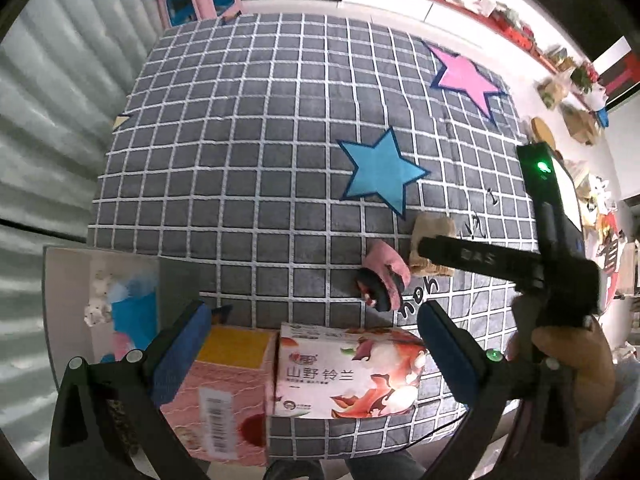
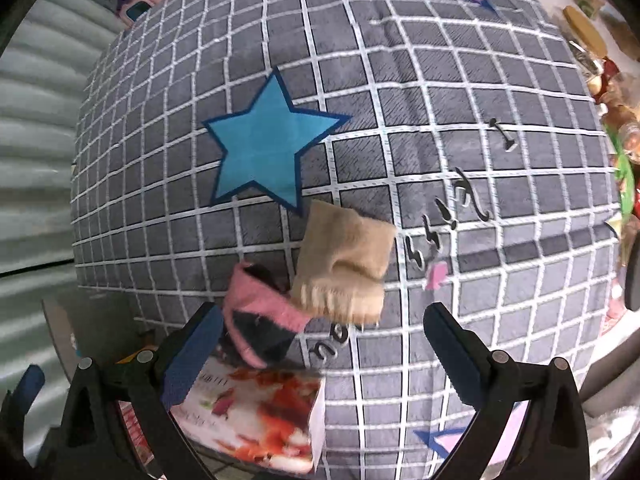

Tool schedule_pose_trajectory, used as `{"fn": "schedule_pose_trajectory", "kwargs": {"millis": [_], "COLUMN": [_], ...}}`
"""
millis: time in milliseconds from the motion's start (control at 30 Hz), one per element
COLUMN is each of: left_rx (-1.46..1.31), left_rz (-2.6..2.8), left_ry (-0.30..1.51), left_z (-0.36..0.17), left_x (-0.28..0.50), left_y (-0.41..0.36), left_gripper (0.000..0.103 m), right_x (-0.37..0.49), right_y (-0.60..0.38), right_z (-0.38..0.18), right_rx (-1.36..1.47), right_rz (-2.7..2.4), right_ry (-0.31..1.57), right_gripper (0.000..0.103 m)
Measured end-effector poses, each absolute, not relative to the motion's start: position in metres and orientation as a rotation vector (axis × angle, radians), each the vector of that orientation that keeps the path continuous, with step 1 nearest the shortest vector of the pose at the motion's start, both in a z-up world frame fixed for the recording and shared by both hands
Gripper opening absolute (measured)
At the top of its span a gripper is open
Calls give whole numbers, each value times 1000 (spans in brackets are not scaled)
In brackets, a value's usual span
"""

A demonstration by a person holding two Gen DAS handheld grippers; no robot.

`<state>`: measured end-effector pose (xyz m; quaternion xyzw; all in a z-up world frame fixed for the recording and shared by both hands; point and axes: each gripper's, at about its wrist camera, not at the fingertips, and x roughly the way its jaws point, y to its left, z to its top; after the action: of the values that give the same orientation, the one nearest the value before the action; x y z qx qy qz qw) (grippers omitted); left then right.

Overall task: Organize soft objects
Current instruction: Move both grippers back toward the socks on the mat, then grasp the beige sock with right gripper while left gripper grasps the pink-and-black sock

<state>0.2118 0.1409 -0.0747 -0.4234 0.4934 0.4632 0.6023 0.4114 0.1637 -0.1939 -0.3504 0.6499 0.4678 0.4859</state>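
Both the left tongs (image 1: pixel 310 356) and the right tongs (image 2: pixel 322 354) gape wide, empty; the beige folded sock (image 2: pixel 344 264) overlaps the pink-and-black sock (image 2: pixel 260 320) on the grey checked quilted surface (image 1: pixel 240 160).

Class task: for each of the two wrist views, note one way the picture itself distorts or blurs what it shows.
Left wrist view: fisheye bends the grid lines of the checked quilt into a dome, and the far shelves smear. Right wrist view: the same bulge, stronger, and the printed tissue pack near the bottom edge is blurred, while the beige sock stays fairly sharp.

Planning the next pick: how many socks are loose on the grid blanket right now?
2: a beige sock just below the blue star, and a pink-and-black sock touching its left edge, nearer the tissue pack. Others may be hidden.
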Motion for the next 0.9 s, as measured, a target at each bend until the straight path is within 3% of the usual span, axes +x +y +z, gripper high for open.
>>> {"fn": "schedule_pose_trajectory", "kwargs": {"millis": [333, 367, 533, 600, 833, 900], "left_rx": [-1009, -1007, -1024, -1026, -962, -993], "left_rz": [1083, 1079, 1064, 1056, 1024, 996], "left_ry": [1247, 1261, 1311, 1329, 1446, 1480], "left_z": [-116, -121, -145, -155, -199, -217], "left_x": [237, 241, 259, 267, 301, 307], "left_y": [148, 148, 152, 155, 160, 160], "left_gripper": [103, 103, 103, 103, 102, 98], "right_x": [412, 413, 409, 415, 468, 481], "right_y": [182, 181, 179, 176, 142, 126], "right_z": [-250, -254, -254, -252, -243, -240], "right_rx": [-832, -827, -907, -904, -850, -823], "right_rz": [1095, 1086, 1087, 1107, 1092, 1084], "right_ry": [1648, 1661, 1606, 1629, 1658, 1673], "right_gripper": [99, 96, 51, 38, 37, 37]}}
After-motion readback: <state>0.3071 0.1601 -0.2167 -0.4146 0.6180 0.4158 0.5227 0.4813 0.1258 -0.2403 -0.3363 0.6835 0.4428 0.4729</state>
